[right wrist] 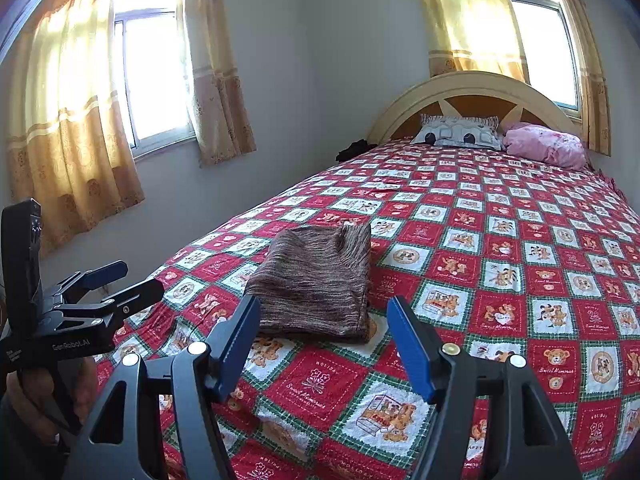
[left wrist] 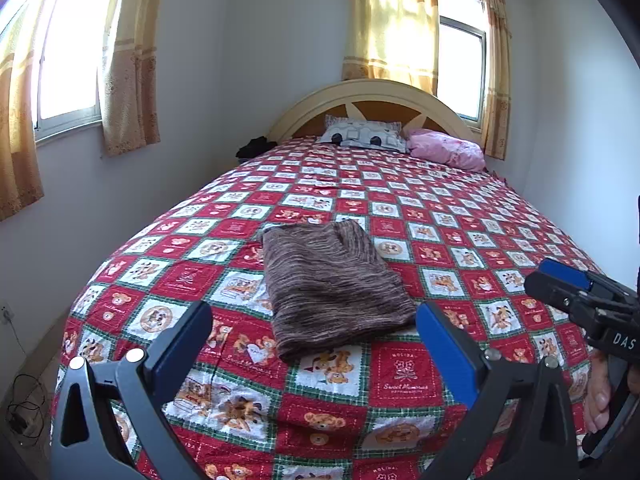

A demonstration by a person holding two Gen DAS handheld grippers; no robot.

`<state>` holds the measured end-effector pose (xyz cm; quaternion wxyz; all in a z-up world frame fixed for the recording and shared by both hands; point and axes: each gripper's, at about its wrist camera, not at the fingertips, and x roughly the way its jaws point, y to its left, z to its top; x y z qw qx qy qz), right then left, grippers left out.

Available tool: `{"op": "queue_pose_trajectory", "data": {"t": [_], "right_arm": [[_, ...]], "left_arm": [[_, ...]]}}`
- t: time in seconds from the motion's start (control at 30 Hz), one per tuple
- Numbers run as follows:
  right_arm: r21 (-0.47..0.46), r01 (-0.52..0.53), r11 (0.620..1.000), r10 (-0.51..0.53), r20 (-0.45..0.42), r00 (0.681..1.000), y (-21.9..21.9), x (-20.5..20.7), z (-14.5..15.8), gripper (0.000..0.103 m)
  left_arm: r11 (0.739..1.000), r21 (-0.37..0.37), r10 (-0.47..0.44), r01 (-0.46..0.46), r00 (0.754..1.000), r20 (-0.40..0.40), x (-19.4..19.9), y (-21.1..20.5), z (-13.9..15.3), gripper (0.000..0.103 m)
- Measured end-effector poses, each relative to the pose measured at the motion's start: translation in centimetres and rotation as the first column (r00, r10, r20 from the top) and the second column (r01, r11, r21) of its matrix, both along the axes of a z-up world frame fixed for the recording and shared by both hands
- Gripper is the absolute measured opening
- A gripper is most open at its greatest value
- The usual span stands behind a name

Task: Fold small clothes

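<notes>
**Brown garment looks folded; both claws empty and clear of it**

The left claw (left wrist: 314,344), black-framed with blue pads, hangs with its jaws spread wide and nothing between them. The right claw (right wrist: 324,344), of the same build, is likewise apart and empty. Both sit just short of the near edge of the brown striped knit garment (left wrist: 328,284), touching no cloth. That garment lies as a compact, layered rectangle on the red-and-white teddy-bear patchwork quilt (left wrist: 404,376) of the bed, well short of the grey patterned pillow (left wrist: 364,134) beyond it. Judging from its tidy shape, folding of this piece seems finished or nearly so; no other small clothes awaiting folding are visible near it.
</notes>
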<state>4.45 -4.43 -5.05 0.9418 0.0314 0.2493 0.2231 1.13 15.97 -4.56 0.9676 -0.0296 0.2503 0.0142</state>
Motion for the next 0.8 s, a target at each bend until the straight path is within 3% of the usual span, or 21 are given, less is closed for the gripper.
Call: {"op": "queue_pose_trajectory", "data": {"t": [0.8], "right_arm": [[0.001,-0.001,1.000,0.001,0.003,1.000,0.04,-0.01,-0.31,0.067]], "left_arm": [[0.999,0.036,-0.002,0.002,1.000,-0.005,0.25,-0.23,-0.88,0.103]]}}
